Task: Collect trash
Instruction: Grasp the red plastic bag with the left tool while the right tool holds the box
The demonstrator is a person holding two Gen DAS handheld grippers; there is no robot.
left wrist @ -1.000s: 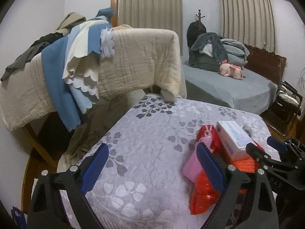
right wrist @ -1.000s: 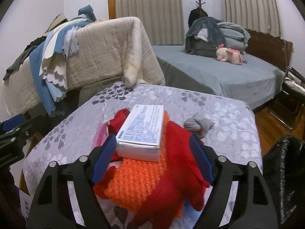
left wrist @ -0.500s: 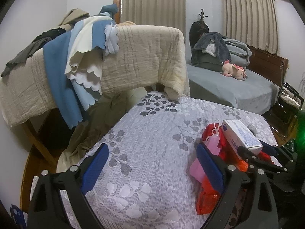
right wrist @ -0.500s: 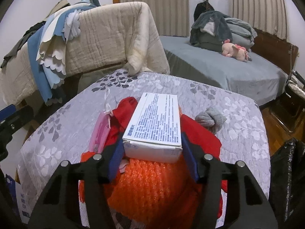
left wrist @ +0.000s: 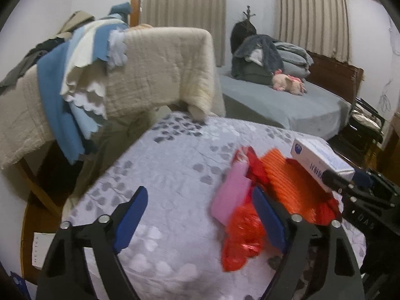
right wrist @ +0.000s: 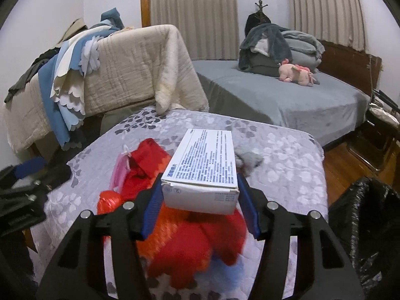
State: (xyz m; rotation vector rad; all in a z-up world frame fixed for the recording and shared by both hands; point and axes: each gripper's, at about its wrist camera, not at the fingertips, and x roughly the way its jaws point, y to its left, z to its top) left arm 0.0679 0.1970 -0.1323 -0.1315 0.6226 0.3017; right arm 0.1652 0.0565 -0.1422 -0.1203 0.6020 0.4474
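My right gripper (right wrist: pixel 198 203) is shut on a white box with blue print (right wrist: pixel 203 167) and holds it lifted above a heap of red and orange wrappings (right wrist: pixel 185 242) on the grey floral bedspread (right wrist: pixel 282 155). A pink piece (right wrist: pixel 118 172) lies at the heap's left. In the left wrist view the same white box (left wrist: pixel 321 161) sits in the right gripper (left wrist: pixel 347 182) at the right edge. My left gripper (left wrist: pixel 200 222) hovers over the bedspread with its jaws closing and nothing between them. Its right finger (left wrist: pixel 268 223) is beside the pink piece (left wrist: pixel 230 200) and the red wrapper (left wrist: pixel 243 240).
A black trash bag (right wrist: pixel 370 227) stands open at the bed's right side. A crumpled grey wad (right wrist: pixel 248 161) lies behind the box. Blankets hang over a rack (right wrist: pixel 125 72) to the left; a second bed (right wrist: pixel 287 100) with folded clothes and a pink plush toy lies beyond.
My right gripper's jaws came together on the white box and lifted it off the heap. My left gripper shifted right toward the pink and red pieces.
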